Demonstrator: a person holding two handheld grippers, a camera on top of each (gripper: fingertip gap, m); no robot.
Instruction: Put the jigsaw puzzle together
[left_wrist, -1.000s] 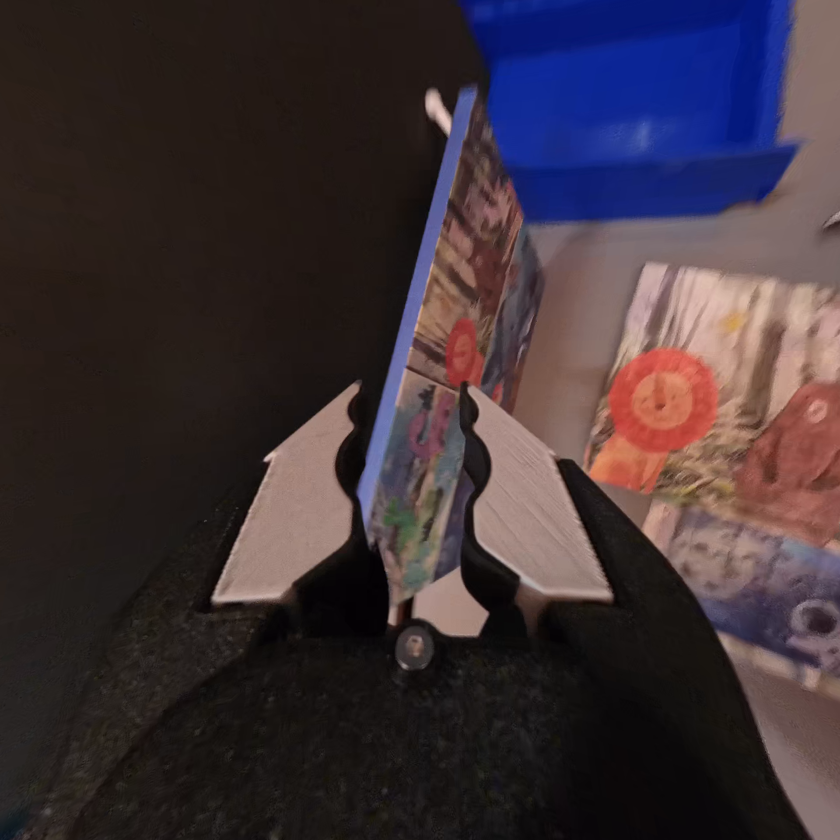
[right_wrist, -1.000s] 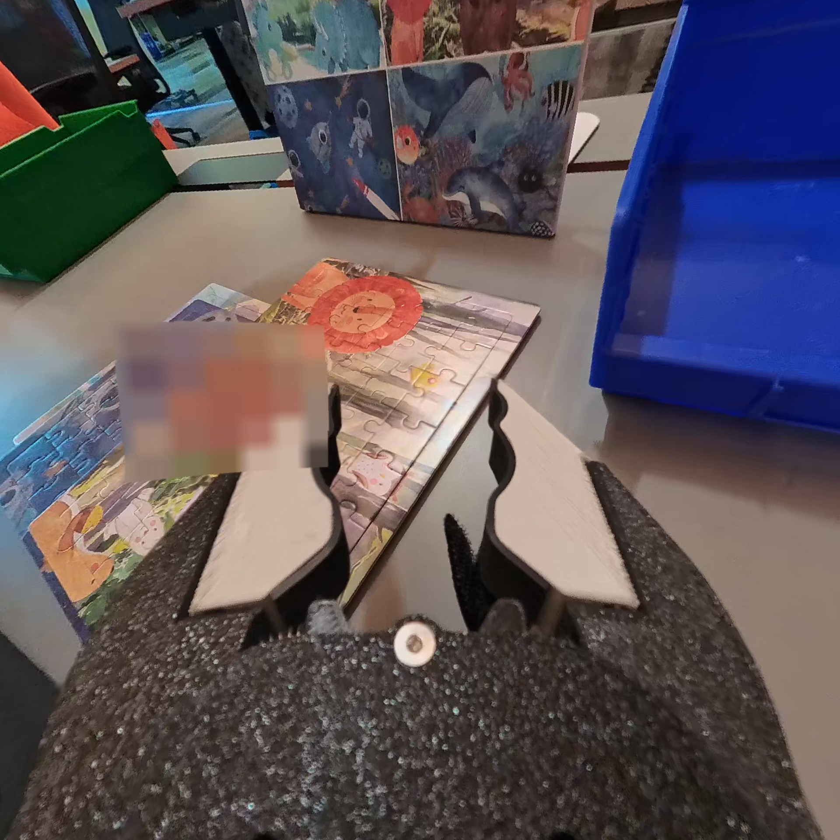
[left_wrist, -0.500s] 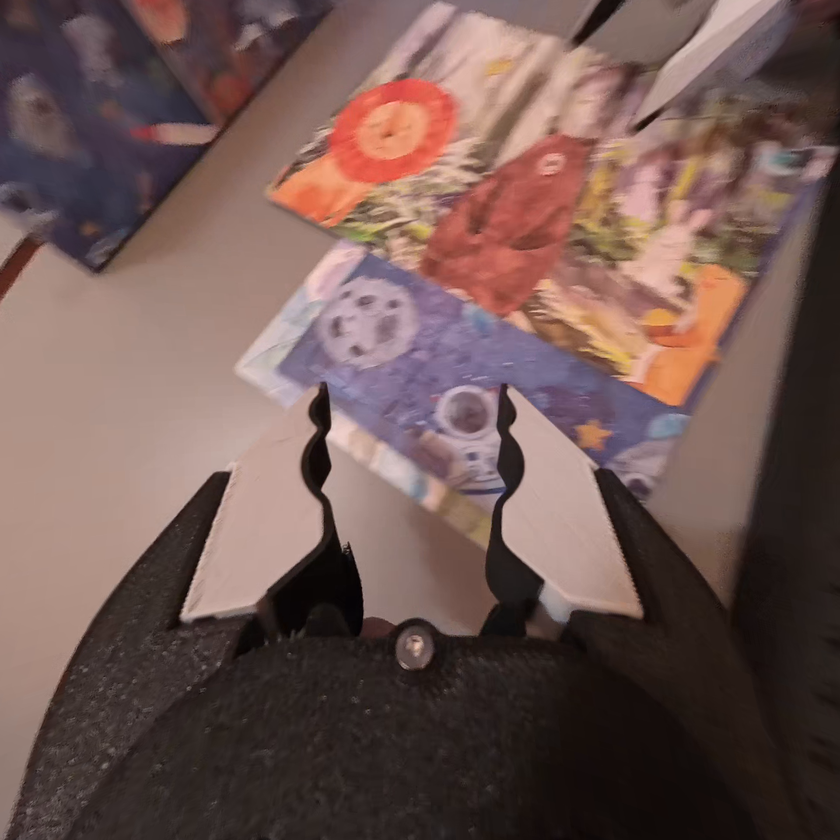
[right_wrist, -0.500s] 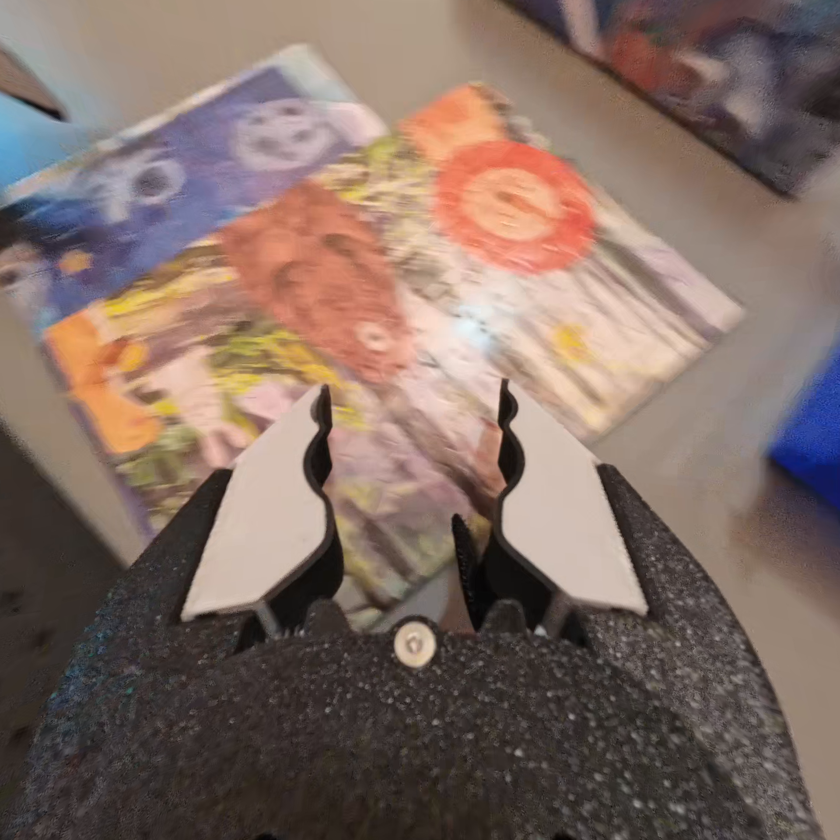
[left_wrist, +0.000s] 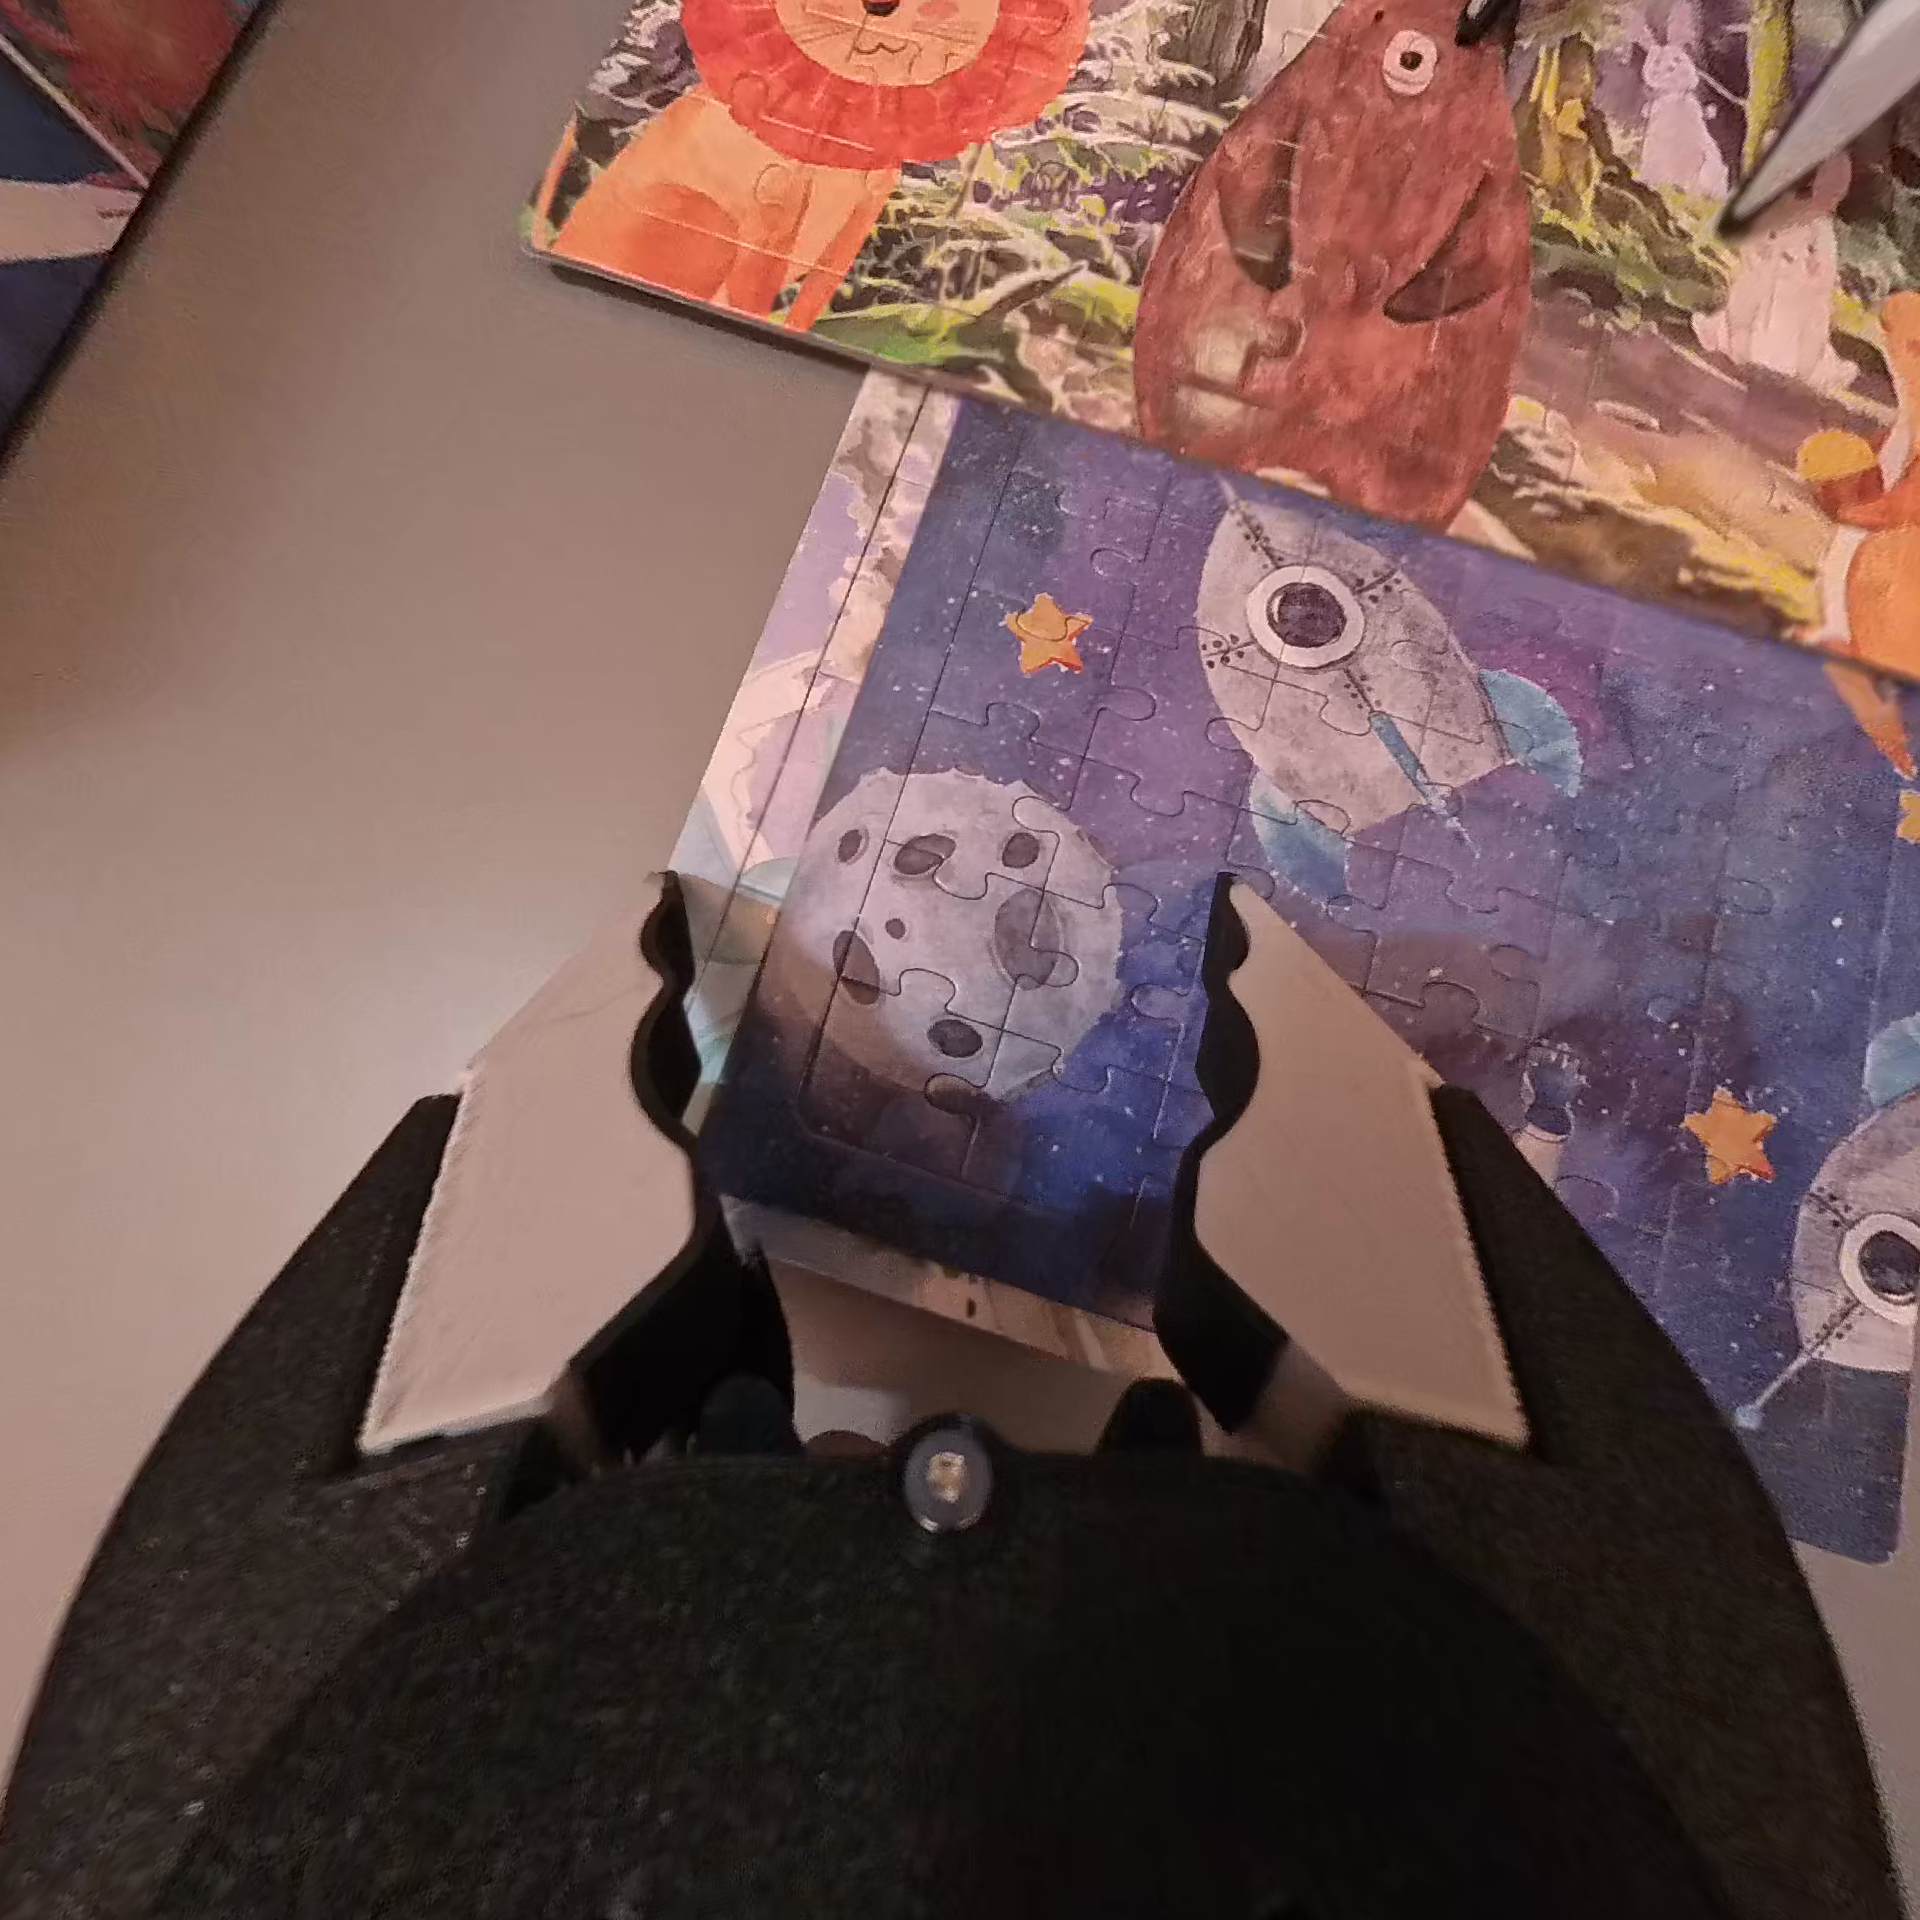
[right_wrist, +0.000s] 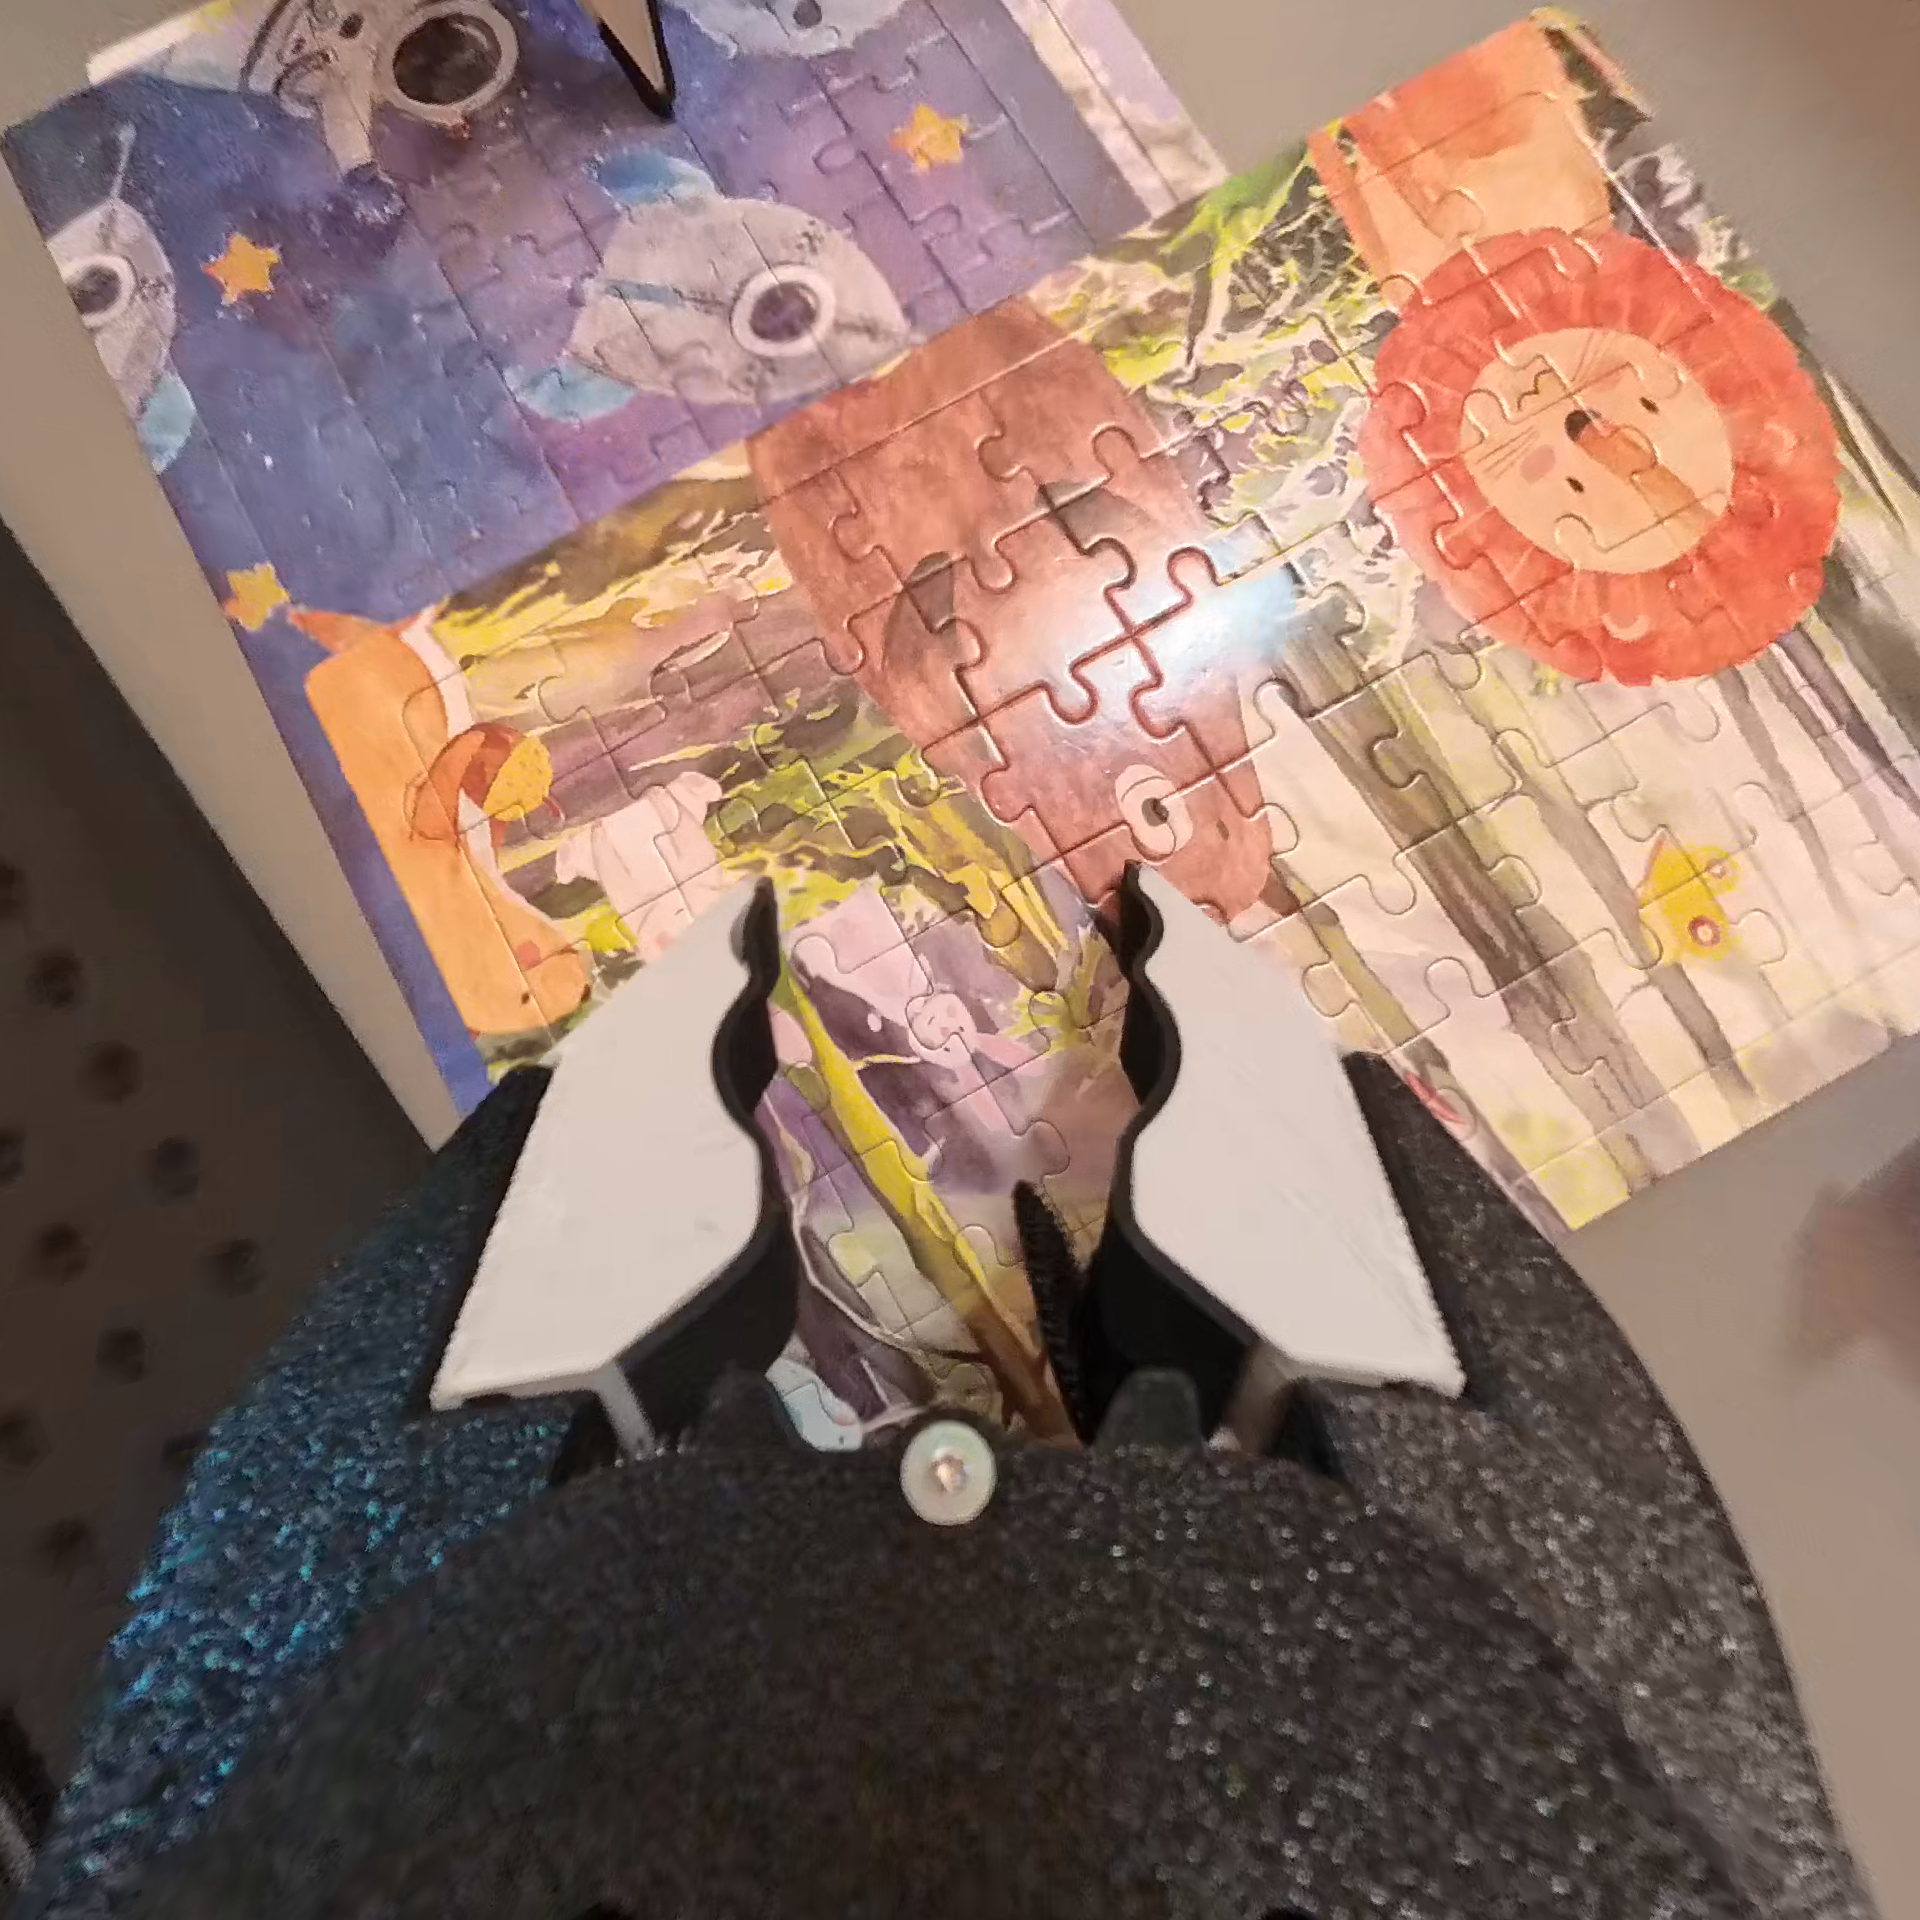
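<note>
- Your left gripper (left_wrist: 940, 904) hangs over the near-left corner of the space puzzle (left_wrist: 1351, 883), with its jaws spread wide and nothing between them.
- Your right gripper (right_wrist: 948, 896) is spread the same way and empty, poised above the forest puzzle (right_wrist: 1195, 727) close to the brown bear's eye.
- Both puzzles lie flat on the grey table (left_wrist: 364, 675) (each looks fully assembled, piece seams visible across the pictures).
- In the left wrist view, the space puzzle's long side runs from your fingers out toward the right edge of the frame, with the moon nearest you and the rocket slanting away up-left.
- The forest puzzle (left_wrist: 1247, 208) sits on top of the space puzzle's far edge, overlapping it; its long axis runs roughly parallel, slightly skewed, with the lion at the left end and the orange fox at the right.
- In the right wrist view the same pair appears reversed: lion at the right, fox at the left, and the space puzzle (right_wrist: 468, 312) beyond, poking out from under the forest picture.
- A pale sheet peeks out under the space puzzle's left and near edges.
- 1 tip of your right gripper shows at the top right of the left view, over the forest picture.
- A picture box (left_wrist: 62, 156) lies at the far left.
</note>
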